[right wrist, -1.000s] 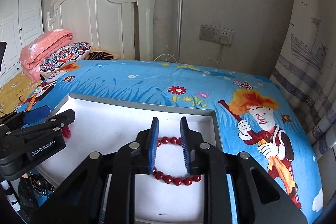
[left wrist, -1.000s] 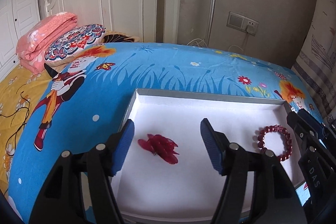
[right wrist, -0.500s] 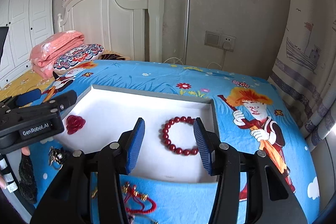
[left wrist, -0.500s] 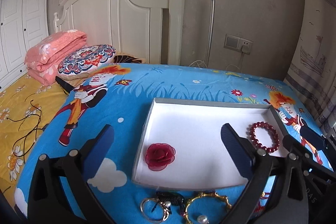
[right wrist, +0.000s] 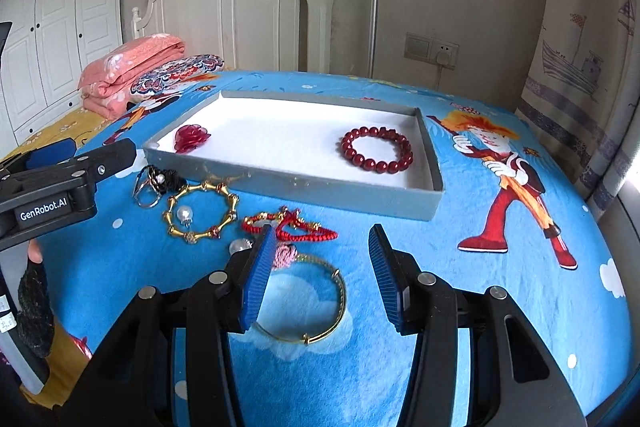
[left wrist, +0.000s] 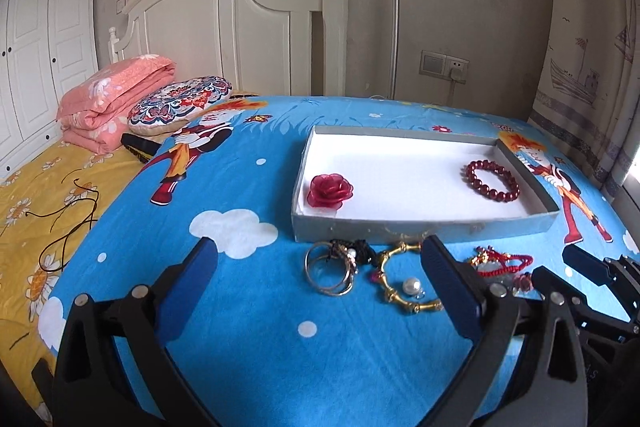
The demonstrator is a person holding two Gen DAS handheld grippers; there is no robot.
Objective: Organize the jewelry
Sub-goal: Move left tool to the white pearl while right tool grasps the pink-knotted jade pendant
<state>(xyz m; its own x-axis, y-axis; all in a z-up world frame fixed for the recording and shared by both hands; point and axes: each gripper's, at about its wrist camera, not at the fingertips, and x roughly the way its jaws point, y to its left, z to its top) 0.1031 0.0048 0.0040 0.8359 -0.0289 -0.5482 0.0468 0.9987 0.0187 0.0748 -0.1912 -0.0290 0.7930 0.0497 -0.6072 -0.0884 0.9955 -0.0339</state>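
A grey tray [left wrist: 420, 225] [right wrist: 288, 183] with a white floor lies on the blue bedspread. In it are a red rose [left wrist: 330, 190] [right wrist: 191, 137] at the left and a red bead bracelet [left wrist: 493, 181] [right wrist: 377, 149] at the right. In front of the tray lie silver rings [left wrist: 328, 269] [right wrist: 146, 193], a gold link bracelet [left wrist: 404, 287] [right wrist: 202, 213] with a pearl [left wrist: 411, 285], a red cord piece [left wrist: 500, 263] [right wrist: 288, 225] and a thin gold bangle [right wrist: 316, 303]. My left gripper [left wrist: 320, 287] is open and empty above the rings. My right gripper [right wrist: 320, 275] is open and empty above the bangle.
A pink folded blanket [left wrist: 112, 99] and a patterned pillow [left wrist: 180, 103] lie at the headboard. A black cord [left wrist: 68, 227] lies on the yellow sheet at left. A curtain [right wrist: 580, 67] hangs at the right. A wall socket [left wrist: 444, 67] is behind the bed.
Both grippers have drawn back from the tray and opened wide. The rose and the bead bracelet stay in the tray. The loose jewelry in front of the tray has come into view.
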